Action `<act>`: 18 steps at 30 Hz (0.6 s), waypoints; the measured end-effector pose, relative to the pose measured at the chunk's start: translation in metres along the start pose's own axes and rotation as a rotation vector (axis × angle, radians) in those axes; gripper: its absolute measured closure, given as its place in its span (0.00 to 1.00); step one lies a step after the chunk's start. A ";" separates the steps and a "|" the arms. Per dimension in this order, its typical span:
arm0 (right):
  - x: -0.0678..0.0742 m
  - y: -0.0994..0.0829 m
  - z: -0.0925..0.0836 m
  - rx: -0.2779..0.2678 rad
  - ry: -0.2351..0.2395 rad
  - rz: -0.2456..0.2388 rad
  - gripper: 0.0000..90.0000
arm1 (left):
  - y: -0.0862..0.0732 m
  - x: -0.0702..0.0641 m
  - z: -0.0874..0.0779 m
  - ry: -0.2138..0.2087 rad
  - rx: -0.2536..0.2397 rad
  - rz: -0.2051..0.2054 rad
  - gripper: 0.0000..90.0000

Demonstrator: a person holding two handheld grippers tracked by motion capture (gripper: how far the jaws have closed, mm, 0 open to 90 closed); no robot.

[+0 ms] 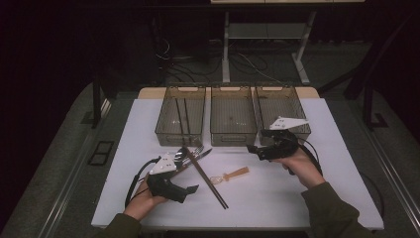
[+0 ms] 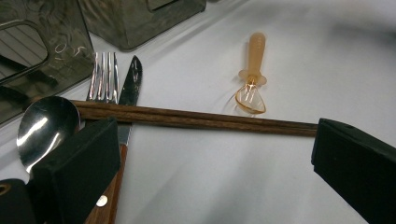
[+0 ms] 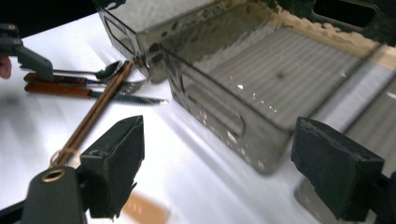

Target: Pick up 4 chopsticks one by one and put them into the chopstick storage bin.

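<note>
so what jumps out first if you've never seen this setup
Three clear bins stand in a row at the far side of the white table. Nearer the person, a pair of dark chopsticks lies across a spoon, fork and knife, with a small orange scoop alone beside them.

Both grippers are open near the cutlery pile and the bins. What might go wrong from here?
1. The chopsticks lie across the fork and knife, so grabbing one piece may drag or scatter the others.
2. The left gripper has its jaws wide around the chopsticks; closing could also catch the spoon beside its jaw.
3. The right gripper sits close to the middle bin and might knock its front wall.
</note>
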State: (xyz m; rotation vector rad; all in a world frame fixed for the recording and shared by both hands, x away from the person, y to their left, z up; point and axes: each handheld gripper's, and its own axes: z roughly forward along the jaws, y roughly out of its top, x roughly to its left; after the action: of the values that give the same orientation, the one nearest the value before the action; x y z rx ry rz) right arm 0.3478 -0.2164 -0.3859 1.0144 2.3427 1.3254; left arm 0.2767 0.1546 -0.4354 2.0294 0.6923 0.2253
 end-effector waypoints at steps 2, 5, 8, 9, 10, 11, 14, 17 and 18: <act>-0.001 -0.009 -0.007 -0.011 -0.007 0.008 0.20 | 0.000 -0.001 0.001 0.004 0.000 0.006 0.01; -0.002 -0.020 -0.016 -0.016 -0.019 0.020 0.20 | 0.001 0.001 0.001 0.011 0.012 0.011 0.01; -0.005 -0.033 -0.024 -0.016 -0.021 0.026 0.20 | 0.001 0.000 0.000 0.008 0.008 0.010 0.01; -0.005 -0.037 -0.027 -0.017 -0.026 0.031 0.20 | 0.001 0.000 0.000 0.008 0.004 0.007 0.01; -0.005 -0.041 -0.029 -0.013 -0.028 0.031 0.20 | 0.001 0.000 -0.001 0.008 0.004 0.003 0.01; -0.004 -0.044 -0.031 -0.015 -0.034 0.034 0.20 | 0.001 0.000 -0.001 0.005 0.001 -0.002 0.01; -0.003 -0.055 -0.039 -0.022 -0.035 0.031 0.20 | 0.001 0.000 -0.001 0.000 0.006 -0.007 0.01; -0.002 -0.067 -0.045 -0.014 -0.035 0.043 0.20 | 0.001 0.001 -0.001 -0.006 0.011 -0.008 0.01; -0.002 -0.069 -0.046 -0.012 -0.038 0.042 0.20 | 0.001 0.001 -0.001 -0.009 0.012 -0.012 0.01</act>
State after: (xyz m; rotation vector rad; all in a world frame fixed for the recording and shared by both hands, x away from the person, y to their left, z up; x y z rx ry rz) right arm 0.2937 -0.2709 -0.4182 1.0817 2.2950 1.3214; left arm 0.2774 0.1552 -0.4338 2.0359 0.7009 0.2051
